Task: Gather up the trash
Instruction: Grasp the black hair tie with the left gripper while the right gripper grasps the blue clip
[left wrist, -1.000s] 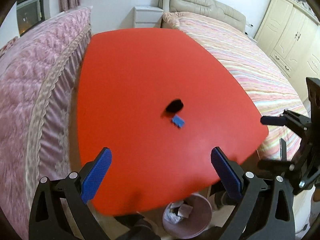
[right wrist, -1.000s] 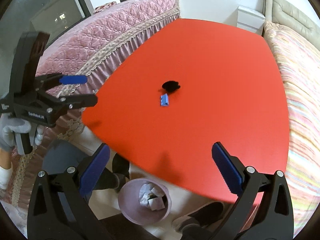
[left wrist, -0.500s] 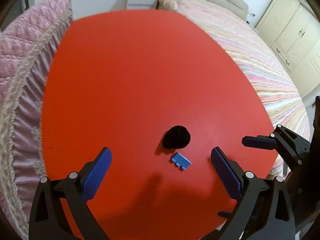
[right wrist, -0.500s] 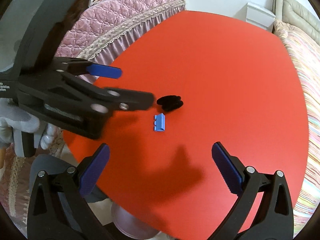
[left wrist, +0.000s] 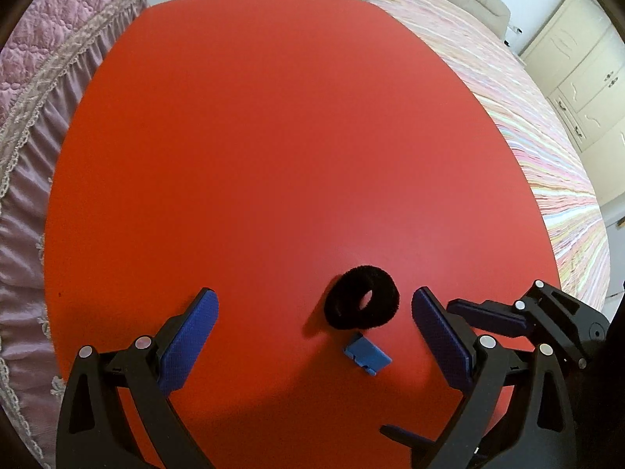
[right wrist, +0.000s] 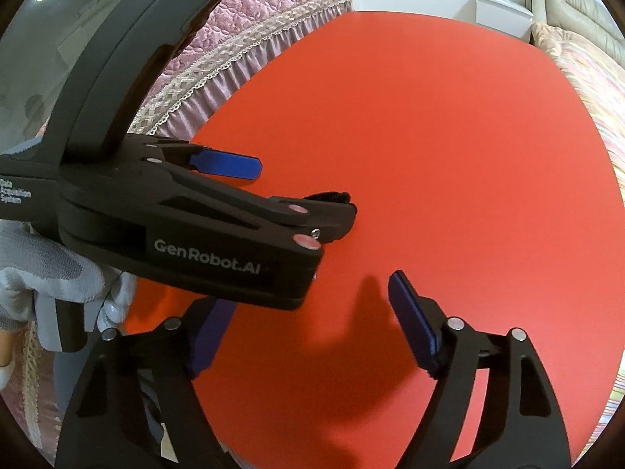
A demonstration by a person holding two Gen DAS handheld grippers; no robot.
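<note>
Blue-padded jaws on the left gripper (left wrist: pixel 314 336) are spread wide with nothing pinched. Between them, a bit right of centre, sits a fuzzy black hair tie (left wrist: pixel 361 302), and just nearer the camera a small blue plastic piece (left wrist: pixel 367 354) lies flat, close to the tie but not quite touching as far as I can tell. Both rest on the red worktop (left wrist: pixel 273 136) near its near edge, towards the right side.

The right gripper (right wrist: pixel 312 324) is hanging just beside the left one; its jaws are closing, but there's only bare worktop between them, so nothing grabbed. From its camera the left gripper's body blocks most of the tie, with only a sliver of black fuzz poking out.

Step-wise this looks like the reach-in-and-grab part of collecting trash, nothing picked up yet. I'd guess the left one needs to drop a bit lower, straddle either the tie or the blue bit, then squeeze. The blue piece is thin and flat, so that grab could slip. Pink quilted bed (left wrist: pixel 58 58) on the left of the worktop, striped bed (left wrist: pixel 527 125) on the right.
</note>
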